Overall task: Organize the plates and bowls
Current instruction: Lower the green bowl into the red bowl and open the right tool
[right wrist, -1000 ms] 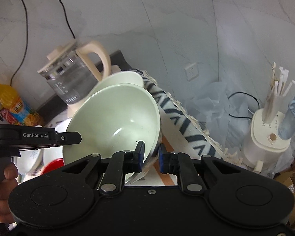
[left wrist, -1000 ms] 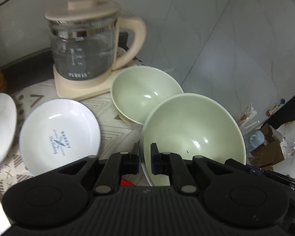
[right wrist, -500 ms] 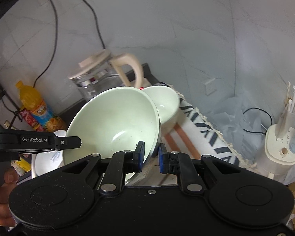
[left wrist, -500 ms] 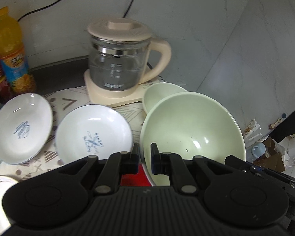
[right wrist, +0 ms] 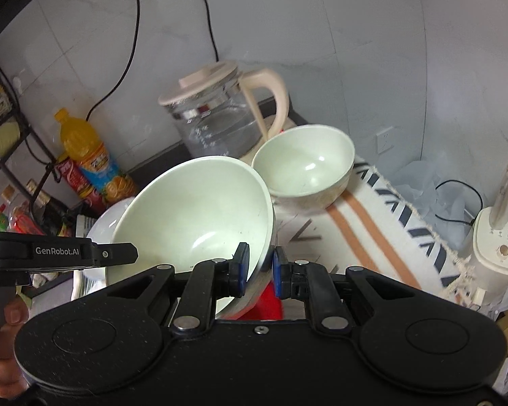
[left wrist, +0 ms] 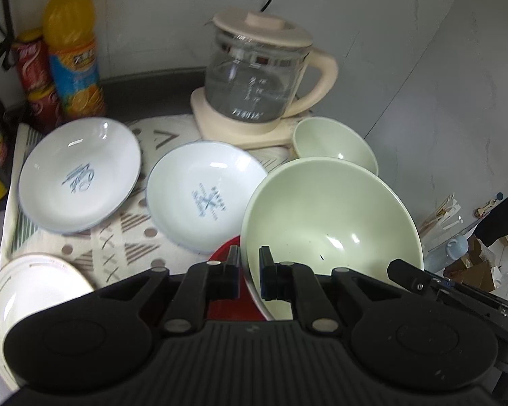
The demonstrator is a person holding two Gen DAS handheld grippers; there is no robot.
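A large pale green bowl [left wrist: 332, 223] [right wrist: 193, 213] is held in the air by both grippers. My left gripper [left wrist: 249, 275] is shut on its near rim. My right gripper [right wrist: 258, 268] is shut on the rim at the other side. A smaller green bowl [left wrist: 335, 147] [right wrist: 304, 165] stands on the patterned cloth [left wrist: 125, 240] beside the kettle. Two white plates with blue print [left wrist: 79, 177] [left wrist: 205, 194] lie on the cloth. A white plate with a thin rim line [left wrist: 23, 291] lies at the near left. A red dish [left wrist: 223, 257] [right wrist: 271, 301] shows under the held bowl.
A glass kettle with a cream lid [left wrist: 257, 77] [right wrist: 220, 115] stands at the back on its base. An orange juice bottle [left wrist: 72, 44] and a red can [left wrist: 37, 74] stand at the back left. The cloth's right edge [right wrist: 423, 223] drops off to a white appliance [right wrist: 494, 237].
Both grippers have lifted and pulled back with the large green bowl, away from the kettle. More of the table shows, including the bottles and the near-left plate.
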